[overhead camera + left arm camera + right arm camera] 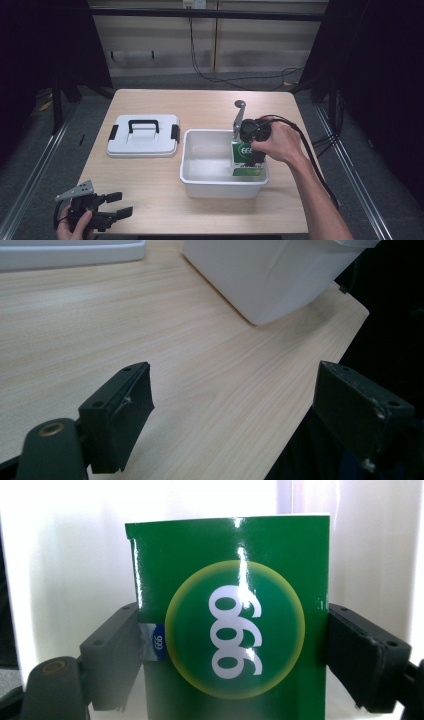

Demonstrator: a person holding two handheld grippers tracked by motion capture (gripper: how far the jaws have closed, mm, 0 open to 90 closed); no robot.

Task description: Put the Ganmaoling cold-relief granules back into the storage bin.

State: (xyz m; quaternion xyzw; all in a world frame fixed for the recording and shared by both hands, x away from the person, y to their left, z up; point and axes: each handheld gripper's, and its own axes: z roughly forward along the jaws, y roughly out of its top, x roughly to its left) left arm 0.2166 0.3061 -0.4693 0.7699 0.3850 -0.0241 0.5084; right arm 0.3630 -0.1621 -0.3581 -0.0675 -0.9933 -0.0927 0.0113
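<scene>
on the counter, a white bin stands open beside its lid. the right claw grasps a green box by its two side edges, both pads pressed on, and holds it upright inside the bin's right end. step in hand, as judged: placing the box; next, set it on the floor and unclench. the left claw rests released at the near corner.

High cam: above near edge, facing fwd/down. Gripper cams: close behind own jaws. Shared: white bin.
</scene>
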